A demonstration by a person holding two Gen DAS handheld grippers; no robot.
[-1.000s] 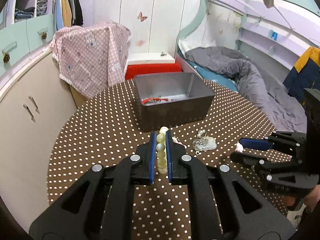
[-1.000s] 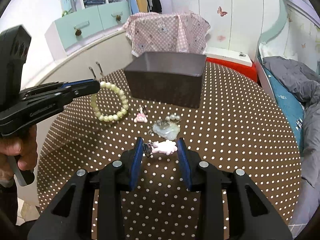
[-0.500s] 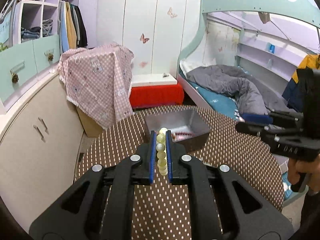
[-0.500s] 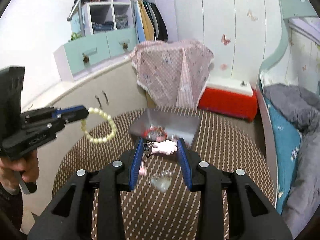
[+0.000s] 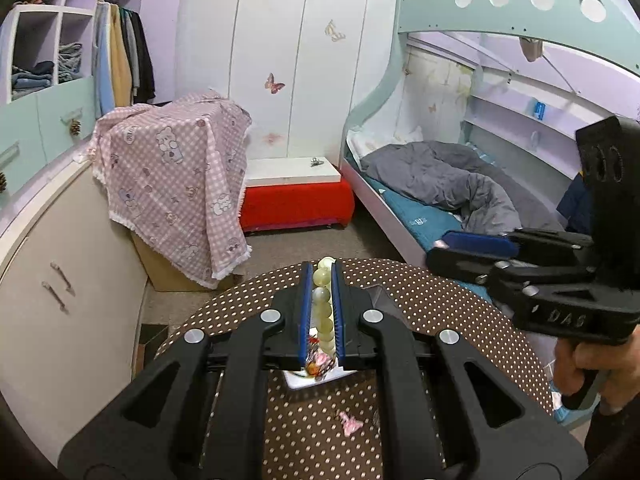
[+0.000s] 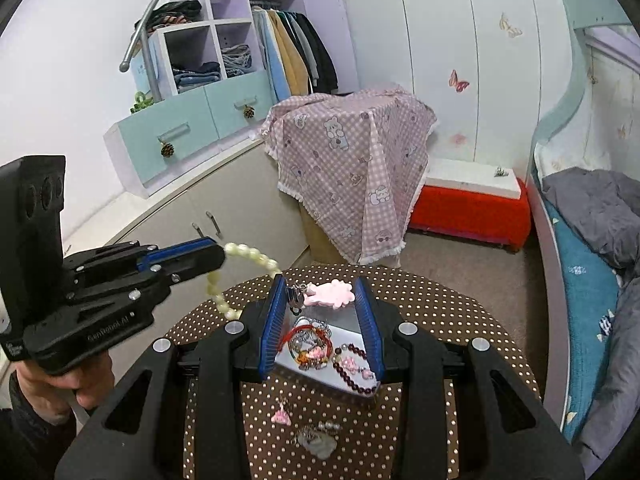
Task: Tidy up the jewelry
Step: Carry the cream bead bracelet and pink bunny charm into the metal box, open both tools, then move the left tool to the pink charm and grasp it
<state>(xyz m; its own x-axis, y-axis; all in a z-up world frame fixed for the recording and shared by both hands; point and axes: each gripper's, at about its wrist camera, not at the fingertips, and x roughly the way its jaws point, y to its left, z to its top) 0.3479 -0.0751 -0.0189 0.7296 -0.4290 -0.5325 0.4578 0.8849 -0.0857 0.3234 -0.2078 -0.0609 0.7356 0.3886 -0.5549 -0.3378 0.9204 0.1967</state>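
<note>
My left gripper is shut on a pale green bead bracelet, which hangs in a loop from its tips in the right wrist view. My right gripper is shut on a pink cloud-shaped charm with a small metal clasp. Both are held high above the brown dotted table. Below the right gripper lies the grey box, holding a red bracelet and a dark red bead string. In the left wrist view the gripper body hides most of the box.
On the table in front of the box lie a small pink charm and a pale pendant on a chain. Beyond the table stand a cloth-covered box, a red ottoman, a bed and a low cabinet.
Both grippers have risen well above the table, still holding the bracelet and the pink charm. The box, once ahead of them, now lies beneath them.
</note>
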